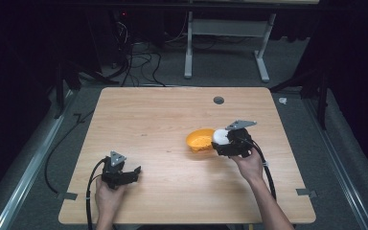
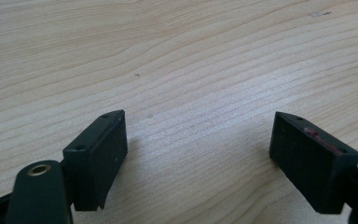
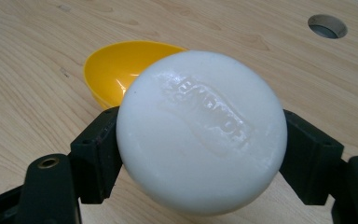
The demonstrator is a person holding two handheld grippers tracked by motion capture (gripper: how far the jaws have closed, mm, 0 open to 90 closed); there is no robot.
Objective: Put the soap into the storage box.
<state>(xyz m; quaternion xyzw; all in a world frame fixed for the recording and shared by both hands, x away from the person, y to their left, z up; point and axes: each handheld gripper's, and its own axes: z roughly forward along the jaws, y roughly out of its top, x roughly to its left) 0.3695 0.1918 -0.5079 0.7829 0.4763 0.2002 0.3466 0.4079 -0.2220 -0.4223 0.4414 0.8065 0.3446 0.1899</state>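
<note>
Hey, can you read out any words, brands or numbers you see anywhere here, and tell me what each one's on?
Raised lettering on the white soap bar, clamped in the right hand-held gripper: one embossed word, white on white, turned away from the camera and too soft to read.
Yellow bowl: no text visible.
Wooden table and left hand-held gripper: no text visible.

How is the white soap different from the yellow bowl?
The soap is white, while the bowl is yellow. The soap is a solid round bar with raised letters on its face; the bowl is hollow and open. The soap is clamped between the jaws of the right gripper, above the table; the bowl rests on the table, tilted, with nothing holding it. Both are round and look smooth.
</note>
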